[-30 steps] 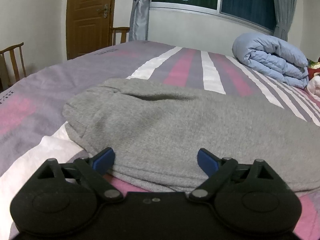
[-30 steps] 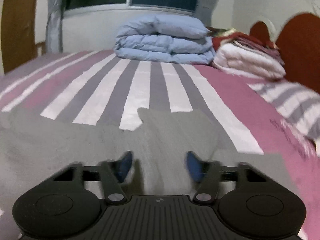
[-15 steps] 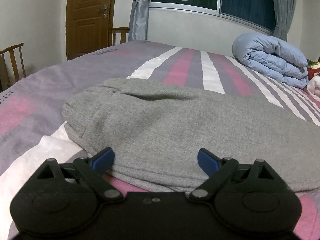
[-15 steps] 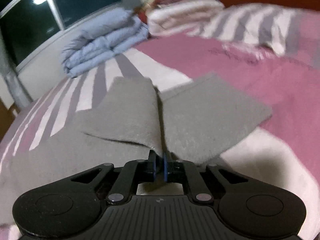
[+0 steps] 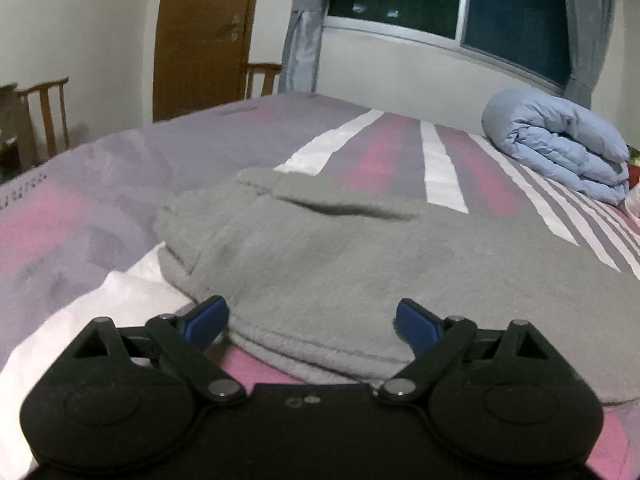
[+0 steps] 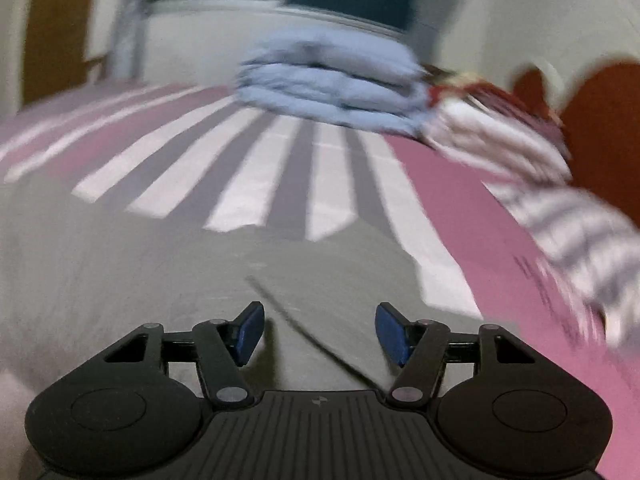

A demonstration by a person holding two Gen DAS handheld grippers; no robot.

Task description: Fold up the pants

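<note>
Pants (image 5: pixel 360 276) in grey fleece lie spread across the striped bed (image 5: pixel 100 208), and both of my tools sit low at their near edge. On my left gripper (image 5: pixel 312 316) the blue fingers (image 5: pixel 206 318) stand wide apart with nothing between them; the doubled hem of the cloth lies just ahead of them and below, not pinched. On my right gripper (image 6: pixel 318 330) the fingers (image 6: pixel 251 330) are opening, and no cloth sits between the pads; under them the grey fabric lies flat, with a dark seam or fold line (image 6: pixel 304 332) running diagonally through the gap.

I judge that a fold has just been laid down on my side and the release is the step in hand. To do it well I should let the fingers clear the cloth fully before lifting, so the layer does not drag or peel back, and keep the left one off the hem until the edges line up.

Much is hard to read. The right view is smeared by motion, so the far edge of the cloth blurs into the bed's stripes. Neither view shows the whole garment, so I cannot tell how many folds are done. A folded blue quilt (image 5: pixel 560 144) sits well beyond.
</note>
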